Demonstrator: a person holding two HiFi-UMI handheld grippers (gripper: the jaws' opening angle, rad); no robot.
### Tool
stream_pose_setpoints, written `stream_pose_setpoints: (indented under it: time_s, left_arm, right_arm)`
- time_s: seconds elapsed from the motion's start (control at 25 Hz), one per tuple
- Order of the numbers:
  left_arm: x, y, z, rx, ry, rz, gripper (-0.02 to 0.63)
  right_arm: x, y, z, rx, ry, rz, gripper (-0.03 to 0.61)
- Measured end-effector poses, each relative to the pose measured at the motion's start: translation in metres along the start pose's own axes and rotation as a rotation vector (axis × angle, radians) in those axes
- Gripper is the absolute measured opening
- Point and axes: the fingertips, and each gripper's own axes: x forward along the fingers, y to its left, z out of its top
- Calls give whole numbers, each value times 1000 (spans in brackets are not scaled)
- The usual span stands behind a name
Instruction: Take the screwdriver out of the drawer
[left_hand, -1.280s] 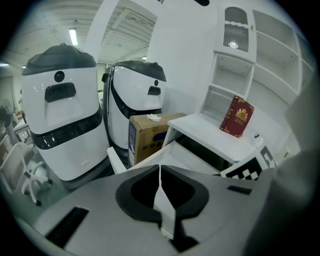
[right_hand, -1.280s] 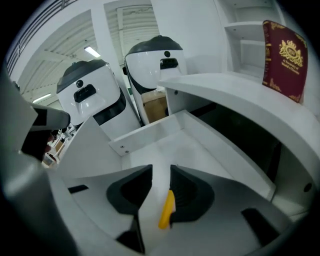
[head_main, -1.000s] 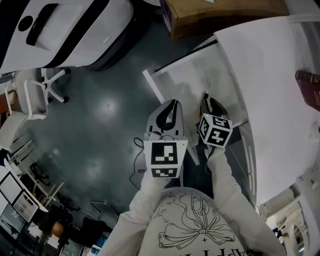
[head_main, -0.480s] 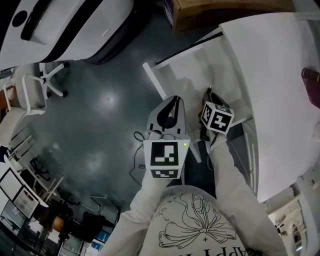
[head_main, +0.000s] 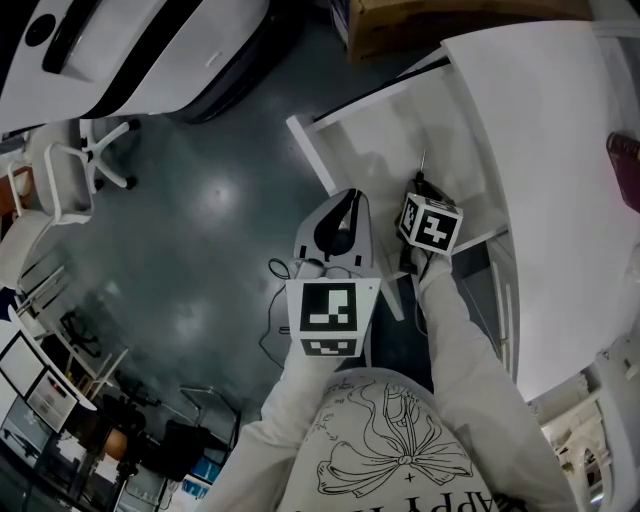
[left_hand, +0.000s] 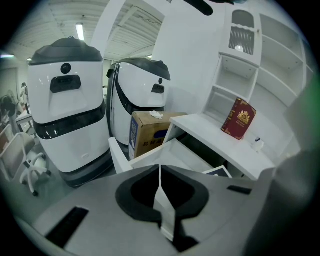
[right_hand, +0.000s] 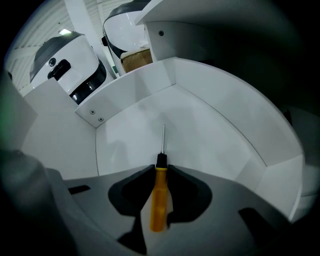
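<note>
right gripper (head_main: 419, 188) with screwdriver (right_hand: 158, 199) edged slightly farther over the drawer (head_main: 372, 138)

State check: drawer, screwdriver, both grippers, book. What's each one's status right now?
drawer: pulled open.
screwdriver: clamped by its yellow handle, shaft pointing out over the drawer floor.
right gripper: shut on the screwdriver.
left gripper: shut, nothing between its jaws.
book: closed, standing on the desk.

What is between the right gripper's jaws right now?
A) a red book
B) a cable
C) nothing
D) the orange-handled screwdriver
D: the right gripper is shut on the orange handle of the screwdriver, whose shaft points out over the floor of the drawer.
</note>
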Motion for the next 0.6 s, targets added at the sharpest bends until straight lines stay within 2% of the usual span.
stream_pose_setpoints:
  time_s: [0.32,0.6]
  left_arm:
    - [-9,-1,6,4,-21,5,14]
    - [-26,-4,26,13,-66,9,14]
  right_arm:
    - [-11,2,6,5,-11,-4,77]
    - [-53,19,32,-73,-119,34,75]
